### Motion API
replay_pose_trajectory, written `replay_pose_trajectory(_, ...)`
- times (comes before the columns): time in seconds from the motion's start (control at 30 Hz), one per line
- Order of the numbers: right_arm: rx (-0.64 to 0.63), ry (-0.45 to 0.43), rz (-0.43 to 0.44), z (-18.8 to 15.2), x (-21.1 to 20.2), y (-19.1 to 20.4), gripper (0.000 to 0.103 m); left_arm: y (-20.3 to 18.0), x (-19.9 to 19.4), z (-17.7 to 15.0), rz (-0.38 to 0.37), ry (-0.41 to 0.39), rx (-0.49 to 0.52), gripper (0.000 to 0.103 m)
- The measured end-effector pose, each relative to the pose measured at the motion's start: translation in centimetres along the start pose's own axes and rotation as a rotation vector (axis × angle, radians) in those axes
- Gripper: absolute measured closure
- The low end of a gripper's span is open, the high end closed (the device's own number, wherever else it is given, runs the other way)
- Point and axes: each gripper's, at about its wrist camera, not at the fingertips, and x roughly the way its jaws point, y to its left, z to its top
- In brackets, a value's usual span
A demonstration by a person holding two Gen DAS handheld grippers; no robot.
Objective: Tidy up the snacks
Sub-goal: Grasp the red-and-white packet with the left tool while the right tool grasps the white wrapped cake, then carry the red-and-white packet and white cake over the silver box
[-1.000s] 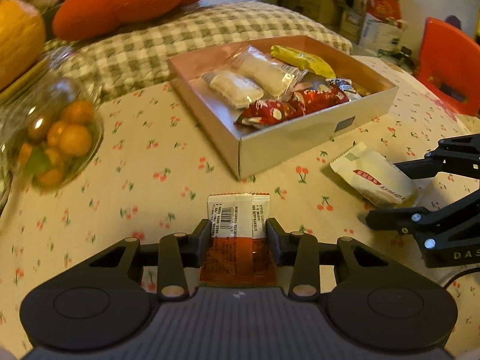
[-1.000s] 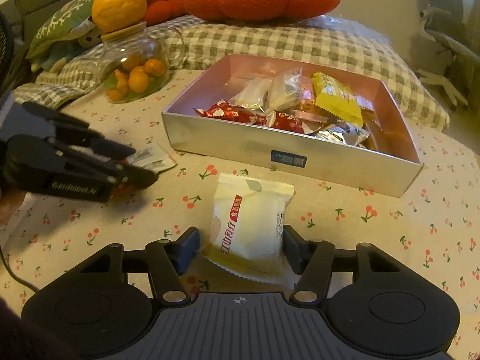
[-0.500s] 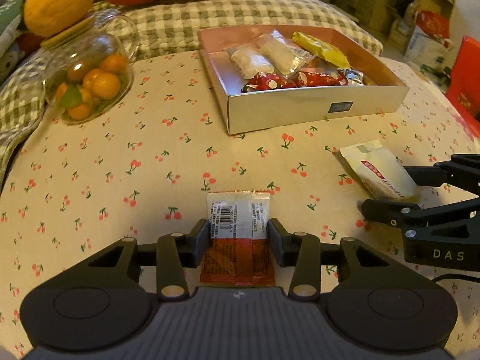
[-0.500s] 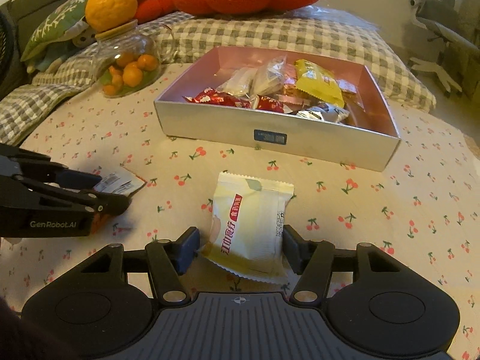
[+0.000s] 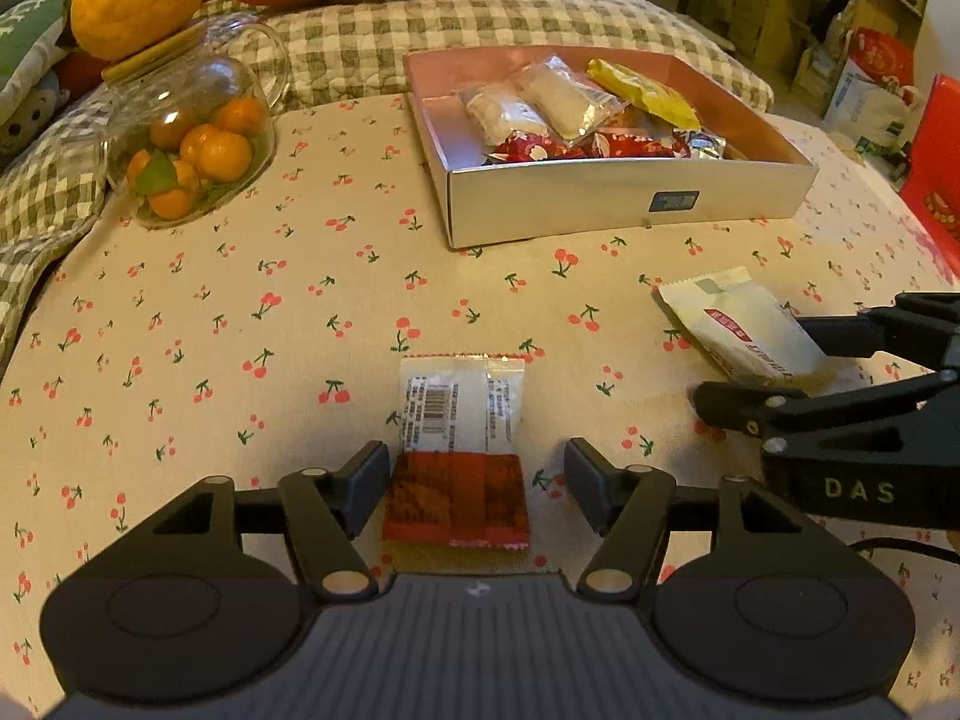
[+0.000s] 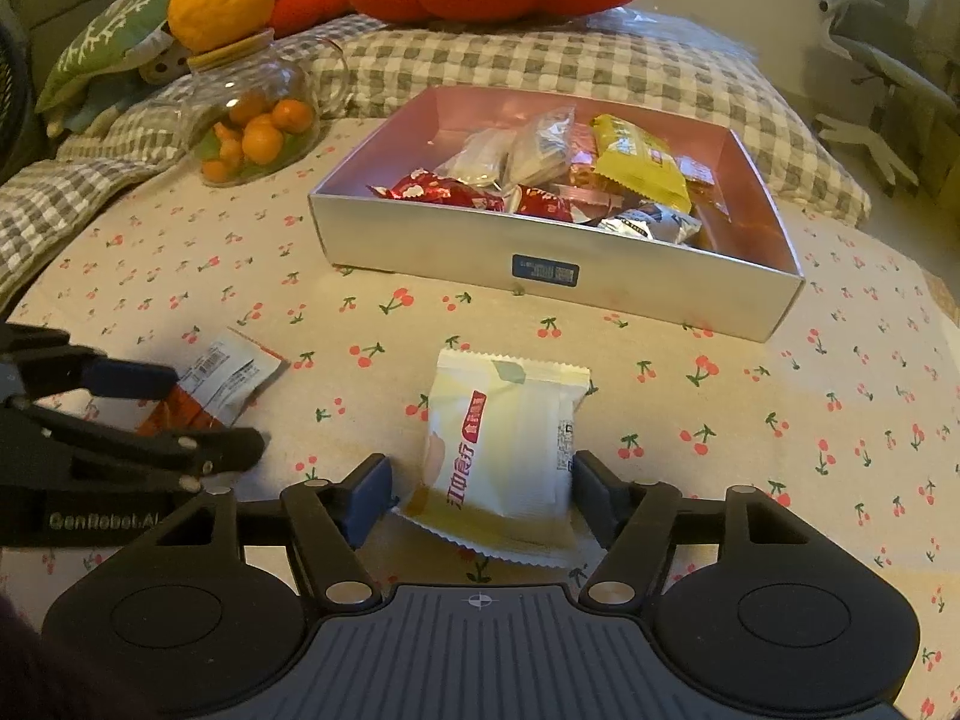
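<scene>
red-and-white packet (image 5: 459, 447): lower centre of the left wrist view, flat on the cherry-print cloth (image 5: 240, 312), barcode side up.
cream packet (image 6: 504, 456): lower centre of the right wrist view, flat on the same cloth, print side up.
left gripper (image 5: 477, 483): fingers apart, one just beside each long edge of the red-and-white packet, a gap showing on the right side; not clamped.
right gripper (image 6: 483, 489): fingers apart, close against the cream packet's sides; contact on the right edge too close to tell.
handling, judged: both light, soft film pouches, crinkly and a little slippery; contents likely crumbly, so a gentle squeeze.
where to take hold, judged: across the short width at the filled middle, not the thin crimped seals.
long axis: each runs away from its camera, up the frame; white end of the left one and top seal of the cream one point toward the snack box (image 5: 624, 204).
snack box: upper centre-right, open, already holding several wrapped snacks.
</scene>
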Motion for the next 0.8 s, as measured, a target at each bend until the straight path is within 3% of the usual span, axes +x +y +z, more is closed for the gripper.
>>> replay_pose_trajectory(0.1,0.002,0.0,-0.007,0.06,0.08,0.09,0.036,0.03,-0.1,-0.12,0.001,0.003,-0.021,0.043)
replay_pose_trajectory(0.27,0.002,0.007,-0.017,0.2,0.07,0.33,0.039,-0.36,-0.42,-0.23,-0.009,-0.002,-0.017,0.058)
replay_pose_trajectory(0.5,-0.027,0.004,-0.007,0.19,-0.21,0.83,0.055,-0.37,-0.47,-0.06,-0.018,0.0,-0.035,0.064)
replay_pose_trajectory(0.8,-0.019,0.01,0.018,0.52,-0.63,0.99,0.056,-0.27,-0.64,0.14,-0.058,0.011,-0.071,0.067)
